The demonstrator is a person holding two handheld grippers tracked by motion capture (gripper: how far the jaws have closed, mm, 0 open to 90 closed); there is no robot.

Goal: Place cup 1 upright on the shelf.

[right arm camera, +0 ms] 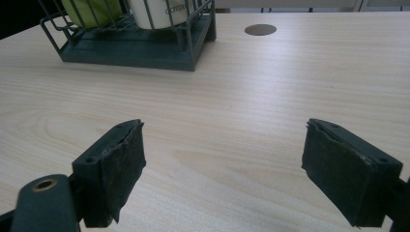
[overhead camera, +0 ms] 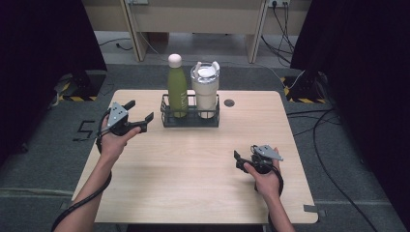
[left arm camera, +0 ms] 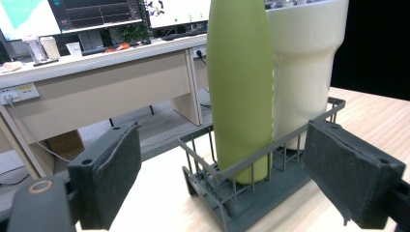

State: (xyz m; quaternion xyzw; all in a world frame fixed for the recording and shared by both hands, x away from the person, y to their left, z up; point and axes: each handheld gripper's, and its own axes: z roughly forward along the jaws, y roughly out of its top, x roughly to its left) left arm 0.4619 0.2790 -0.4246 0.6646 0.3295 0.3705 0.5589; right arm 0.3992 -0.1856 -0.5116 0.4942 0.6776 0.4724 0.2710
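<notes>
The surface (overhead camera: 193, 164) is pale wood grain, smooth and matt. The green bottle (left arm camera: 239, 82) has a satin, finely textured coat, the cream tumbler (left arm camera: 304, 63) looks powdery matt, perhaps coated metal. Dark wire rack (left arm camera: 251, 193); the left hand-held gripper (left arm camera: 222, 183) has rough, frayed foam pads (left arm camera: 121, 169).

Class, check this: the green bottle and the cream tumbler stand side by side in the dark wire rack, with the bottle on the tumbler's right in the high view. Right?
Not quite: in the high view the green bottle stands on the left of the cream tumbler, both in the dark wire rack.
</notes>
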